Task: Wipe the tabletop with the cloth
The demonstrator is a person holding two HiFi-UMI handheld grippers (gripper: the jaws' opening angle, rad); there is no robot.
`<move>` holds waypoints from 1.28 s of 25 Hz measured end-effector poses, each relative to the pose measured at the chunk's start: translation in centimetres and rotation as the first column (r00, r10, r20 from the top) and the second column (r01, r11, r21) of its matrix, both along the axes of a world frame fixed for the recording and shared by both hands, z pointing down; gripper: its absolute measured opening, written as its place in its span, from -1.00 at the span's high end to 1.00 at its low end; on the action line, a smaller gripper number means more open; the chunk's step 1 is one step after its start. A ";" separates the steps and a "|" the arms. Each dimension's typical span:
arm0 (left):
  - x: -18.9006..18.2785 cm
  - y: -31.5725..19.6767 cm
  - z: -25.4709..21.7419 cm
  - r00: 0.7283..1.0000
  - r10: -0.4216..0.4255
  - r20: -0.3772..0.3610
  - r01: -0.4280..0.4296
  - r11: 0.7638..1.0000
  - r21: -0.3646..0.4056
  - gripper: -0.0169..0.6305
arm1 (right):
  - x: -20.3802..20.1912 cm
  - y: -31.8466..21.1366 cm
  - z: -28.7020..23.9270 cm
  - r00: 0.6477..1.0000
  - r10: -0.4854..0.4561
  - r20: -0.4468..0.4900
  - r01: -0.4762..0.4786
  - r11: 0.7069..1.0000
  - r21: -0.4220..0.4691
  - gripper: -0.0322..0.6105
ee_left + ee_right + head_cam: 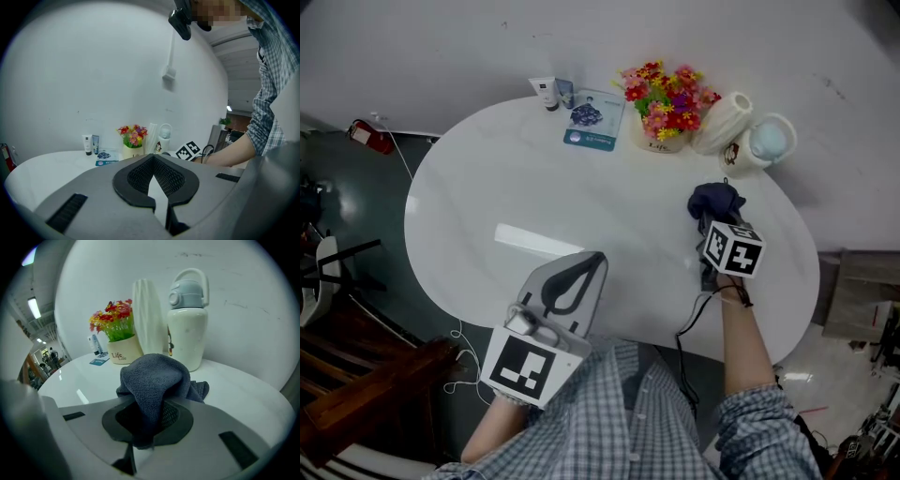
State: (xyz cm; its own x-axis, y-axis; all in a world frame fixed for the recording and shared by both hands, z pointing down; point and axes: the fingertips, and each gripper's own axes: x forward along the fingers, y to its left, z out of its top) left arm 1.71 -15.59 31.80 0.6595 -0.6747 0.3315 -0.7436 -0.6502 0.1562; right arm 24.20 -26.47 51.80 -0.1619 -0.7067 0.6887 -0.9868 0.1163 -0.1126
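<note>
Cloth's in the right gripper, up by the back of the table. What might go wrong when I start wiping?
The cloth sits bunched in the right gripper, close to the water bottle and tall white vase; a wide stroke may topple them. Bunched like this, little cloth may meet the tabletop, so the jaws could scrape it.

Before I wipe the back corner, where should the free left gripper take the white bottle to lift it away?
By the loop handle arching over the lid of the bottle, coming from the open table side. The body looks broad for the jaws, and the ribbed vase crowds one side.
</note>
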 end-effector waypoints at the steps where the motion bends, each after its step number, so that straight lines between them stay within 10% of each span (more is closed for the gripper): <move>1: 0.0 0.0 0.1 1.000 -0.002 0.000 0.002 1.000 -0.003 0.94 | 0.9 -0.2 0.0 1.000 0.011 -0.009 -0.011 1.000 -0.003 0.79; 13: 0.2 -0.1 0.2 1.000 -0.007 0.006 0.007 1.000 -0.001 0.94 | 0.8 -2.6 0.1 1.000 0.025 -0.013 -0.025 1.000 -0.010 0.79; 24: -0.5 0.5 0.1 1.000 -0.023 0.015 0.023 1.000 0.000 0.94 | -12.9 -5.4 -0.2 0.976 -0.206 0.075 0.206 0.978 0.007 0.79; 32: -1.9 0.6 0.0 0.998 -0.056 0.011 0.056 0.998 -0.005 0.94 | -24.1 -2.0 -0.2 0.880 -0.465 0.094 0.468 0.884 -0.005 0.79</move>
State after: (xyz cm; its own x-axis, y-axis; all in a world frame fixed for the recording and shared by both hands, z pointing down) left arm -0.16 -14.99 31.80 0.6168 -0.7087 0.3424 -0.7807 -0.6063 0.1513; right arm 0.15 -28.46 51.56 -0.5286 -0.5161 0.6739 -0.8051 0.5565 -0.2054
